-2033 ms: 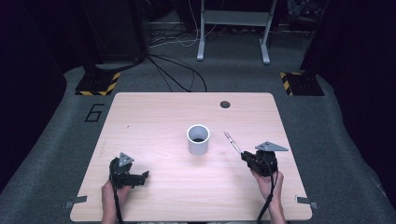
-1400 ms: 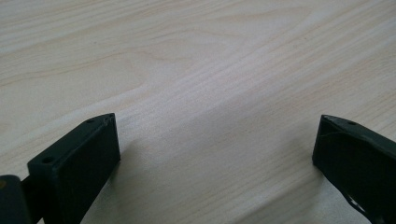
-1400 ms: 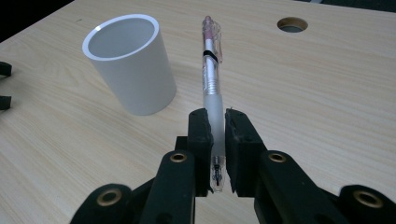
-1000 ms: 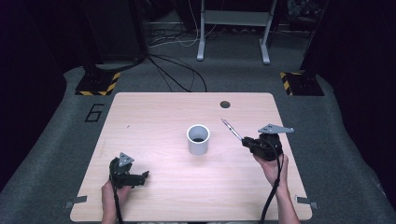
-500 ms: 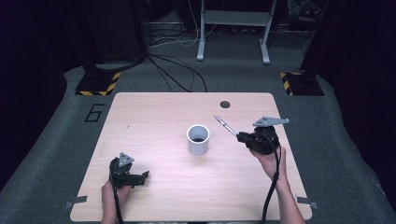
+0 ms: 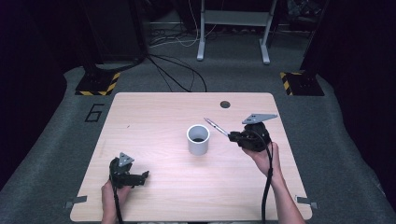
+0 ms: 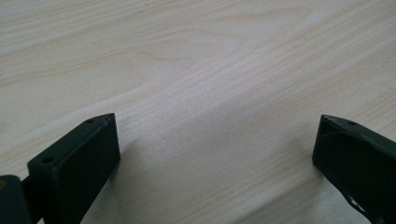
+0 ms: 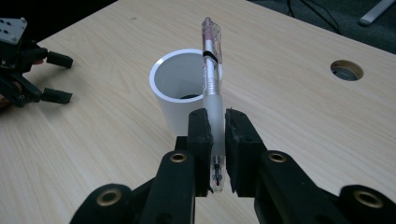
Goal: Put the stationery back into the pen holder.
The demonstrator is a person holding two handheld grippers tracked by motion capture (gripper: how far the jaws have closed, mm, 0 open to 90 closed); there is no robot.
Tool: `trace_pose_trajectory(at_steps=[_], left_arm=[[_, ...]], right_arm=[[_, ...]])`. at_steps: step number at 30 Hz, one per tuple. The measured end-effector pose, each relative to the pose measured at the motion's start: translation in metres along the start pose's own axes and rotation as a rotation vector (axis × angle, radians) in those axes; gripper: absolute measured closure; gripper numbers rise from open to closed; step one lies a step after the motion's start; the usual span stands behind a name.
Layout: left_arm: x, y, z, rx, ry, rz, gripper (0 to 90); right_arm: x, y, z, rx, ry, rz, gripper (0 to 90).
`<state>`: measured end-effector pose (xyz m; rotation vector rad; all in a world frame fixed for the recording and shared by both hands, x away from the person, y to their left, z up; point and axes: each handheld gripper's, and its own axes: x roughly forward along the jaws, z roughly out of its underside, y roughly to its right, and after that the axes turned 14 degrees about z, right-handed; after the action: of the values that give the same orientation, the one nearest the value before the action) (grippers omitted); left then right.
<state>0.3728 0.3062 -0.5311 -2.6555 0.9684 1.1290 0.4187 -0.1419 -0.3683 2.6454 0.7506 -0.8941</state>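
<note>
A white cylindrical cup (image 6: 198,138) stands upright at the middle of the wooden table (image 6: 154,116). My right gripper (image 6: 232,136) is just right of the cup, shut on a clear pen (image 6: 215,126) that sticks out up-left toward the cup's rim. In the right gripper view the pen (image 8: 211,70) is clamped between the pads of my right gripper (image 8: 215,122), its far end over the cup (image 8: 180,91). My left gripper (image 6: 144,175) rests low at the table's near left, open. In the left gripper view my left gripper (image 7: 217,135) has its jaws wide apart over bare wood.
A round cable hole (image 6: 225,104) sits in the table near the far edge, right of centre. Past the table lie floor cables (image 6: 175,74), a metal stand (image 6: 233,32) and striped floor markers (image 6: 95,86).
My right gripper has lifted from the near right of the table and carried the pen forward and leftward to the cup. The left gripper has stayed put.
</note>
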Motion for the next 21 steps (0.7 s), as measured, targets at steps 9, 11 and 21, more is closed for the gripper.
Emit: trace_pose_trajectory(at_steps=[9,11,21], left_arm=[[0.0,0.0,0.0,0.0,0.005,-0.002,0.9],[0.0,0.0,0.0,0.0,0.005,-0.003,0.9],[0.0,0.0,0.0,0.001,0.004,-0.003,0.9]], right_arm=[[0.014,-0.008,-0.003,-0.04,-0.053,-0.033,81.3],[0.018,-0.009,-0.003,-0.041,-0.057,-0.038,81.3],[0.027,-0.01,-0.005,-0.056,-0.115,-0.045,81.2]])
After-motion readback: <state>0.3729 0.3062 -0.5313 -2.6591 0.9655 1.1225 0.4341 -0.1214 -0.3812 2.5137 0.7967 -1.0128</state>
